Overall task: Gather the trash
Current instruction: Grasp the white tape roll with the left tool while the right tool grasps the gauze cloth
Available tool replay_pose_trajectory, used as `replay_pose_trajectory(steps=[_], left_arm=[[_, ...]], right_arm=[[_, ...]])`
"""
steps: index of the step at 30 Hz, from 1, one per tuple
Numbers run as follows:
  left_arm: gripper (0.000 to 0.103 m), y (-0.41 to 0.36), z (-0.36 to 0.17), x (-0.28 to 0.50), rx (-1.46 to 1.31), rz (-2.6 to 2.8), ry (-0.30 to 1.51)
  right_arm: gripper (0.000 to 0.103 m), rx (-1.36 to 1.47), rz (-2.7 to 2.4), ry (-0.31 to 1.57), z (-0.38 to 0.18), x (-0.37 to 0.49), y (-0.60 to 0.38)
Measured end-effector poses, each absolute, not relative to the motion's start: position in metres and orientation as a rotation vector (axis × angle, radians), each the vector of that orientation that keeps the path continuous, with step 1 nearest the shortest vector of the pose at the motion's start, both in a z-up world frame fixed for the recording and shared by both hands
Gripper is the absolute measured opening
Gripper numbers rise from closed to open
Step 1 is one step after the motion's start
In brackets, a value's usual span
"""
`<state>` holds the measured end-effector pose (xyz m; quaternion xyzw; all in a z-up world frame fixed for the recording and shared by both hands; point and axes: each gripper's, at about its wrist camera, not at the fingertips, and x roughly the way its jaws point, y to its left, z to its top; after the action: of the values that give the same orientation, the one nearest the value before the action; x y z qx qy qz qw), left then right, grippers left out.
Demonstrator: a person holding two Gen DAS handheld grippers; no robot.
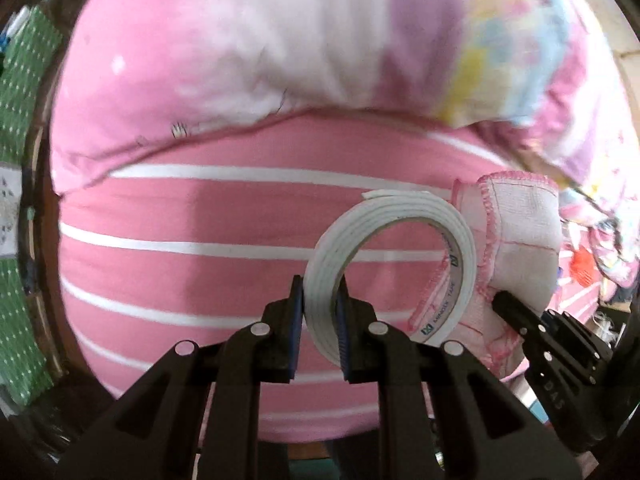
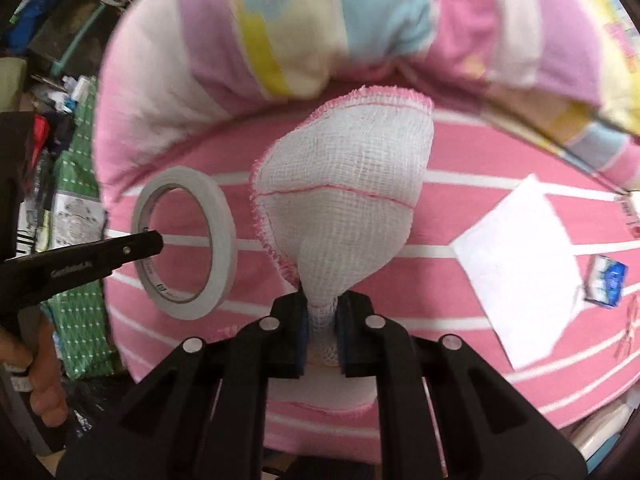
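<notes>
The left gripper (image 1: 320, 312) pinches the wall of a white tape roll (image 1: 394, 264) held upright, one finger inside the ring, while the right gripper (image 2: 322, 332) clamps a bunched gauze cloth (image 2: 348, 184) just beside it. The cloth's lower end is hidden behind the fingers. Beyond, the pink striped bedsheet (image 1: 200, 216) meets a pillow (image 1: 240, 48); a white paper (image 2: 520, 276) and a small blue packet (image 2: 606, 282) lie to the right.
</notes>
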<state>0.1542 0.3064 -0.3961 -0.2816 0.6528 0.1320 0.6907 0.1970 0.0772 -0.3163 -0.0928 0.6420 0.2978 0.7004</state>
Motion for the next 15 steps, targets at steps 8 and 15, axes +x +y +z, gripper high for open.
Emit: replay_pose_trajectory(steps=[8, 15], left_arm=[[0.015, 0.272, -0.251, 0.129, -0.569, 0.233, 1.373], [0.015, 0.231, -0.174, 0.1, -0.432, 0.124, 1.331]], right_arm=[[0.011, -0.143, 0.678, 1.341, -0.197, 0.152, 0.048], [0.011, -0.096, 0.634, 1.248, -0.121, 0.094, 0.039]])
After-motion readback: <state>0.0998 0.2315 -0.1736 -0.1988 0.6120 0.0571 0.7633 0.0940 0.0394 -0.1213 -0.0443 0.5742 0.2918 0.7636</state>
